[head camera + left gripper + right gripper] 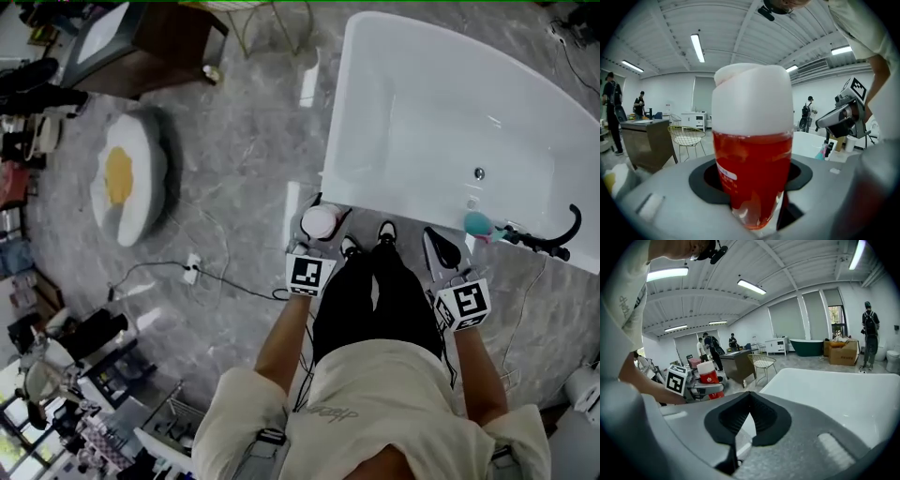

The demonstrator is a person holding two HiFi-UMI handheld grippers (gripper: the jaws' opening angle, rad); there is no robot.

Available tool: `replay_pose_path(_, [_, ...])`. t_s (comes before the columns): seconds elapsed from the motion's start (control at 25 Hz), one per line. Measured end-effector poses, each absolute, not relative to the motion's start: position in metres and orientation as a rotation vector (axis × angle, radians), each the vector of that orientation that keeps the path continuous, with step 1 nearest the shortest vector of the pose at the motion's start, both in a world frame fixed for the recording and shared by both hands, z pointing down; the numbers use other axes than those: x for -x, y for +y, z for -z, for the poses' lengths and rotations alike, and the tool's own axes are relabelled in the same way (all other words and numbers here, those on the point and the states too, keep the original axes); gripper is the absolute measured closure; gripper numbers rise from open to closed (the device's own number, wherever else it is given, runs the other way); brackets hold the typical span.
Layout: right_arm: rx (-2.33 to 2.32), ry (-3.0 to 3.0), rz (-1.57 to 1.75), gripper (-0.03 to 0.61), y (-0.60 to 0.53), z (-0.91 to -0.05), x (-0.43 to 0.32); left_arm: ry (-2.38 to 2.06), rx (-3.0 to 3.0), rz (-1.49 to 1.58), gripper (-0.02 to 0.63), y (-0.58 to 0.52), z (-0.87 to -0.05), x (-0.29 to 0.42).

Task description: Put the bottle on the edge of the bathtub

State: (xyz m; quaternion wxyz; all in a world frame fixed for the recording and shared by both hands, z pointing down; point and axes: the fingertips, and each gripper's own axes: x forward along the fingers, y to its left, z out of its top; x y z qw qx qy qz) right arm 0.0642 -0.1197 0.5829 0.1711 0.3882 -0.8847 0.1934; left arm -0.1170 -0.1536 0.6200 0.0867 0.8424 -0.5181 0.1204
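A bottle [752,154] of red liquid with a white cap stands upright between the jaws of my left gripper [317,238], which is shut on it. In the head view its white cap [319,221] hangs just in front of the near left corner of the white bathtub [375,199]. My right gripper [439,246] is shut with nothing in it, held before the tub's near rim, right of the person's feet. In the right gripper view the bottle [708,376] shows at the left and the bathtub [834,394] lies straight ahead.
A teal item [478,223] and a black faucet [553,239] sit on the tub's near right rim. On the grey floor to the left are an egg-shaped cushion [131,178] and a cable [192,269]. Behind stand a dark desk [159,37], a wire chair [686,136] and people.
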Motion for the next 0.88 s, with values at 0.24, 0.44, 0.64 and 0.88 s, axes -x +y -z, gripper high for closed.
replay_pose_path(0.24, [-1.042,-2.519,-0.665,0.577,-0.127,-0.627,-0.062,-1.575,-2.490,-0.289,0.314,-0.188,-0.674,0.116])
replay_pose_path(0.44, [-0.941,-2.485,-0.704,0.577,-0.121,-0.663,-0.065,-1.617,-2.467,-0.262,0.313,-0.202,-0.707,0.113])
replay_pose_path(0.64, [-0.876,-2.459,-0.728,0.577,-0.117,-0.682,-0.069,-1.636,-2.463,-0.290,0.313,-0.207,-0.731,0.113])
replay_pose_path(0.88, [-0.843,-2.477,-0.733,0.577,-0.126,-0.684,-0.058,-1.651,-2.511,-0.327,0.311,-0.213,-0.741,0.113])
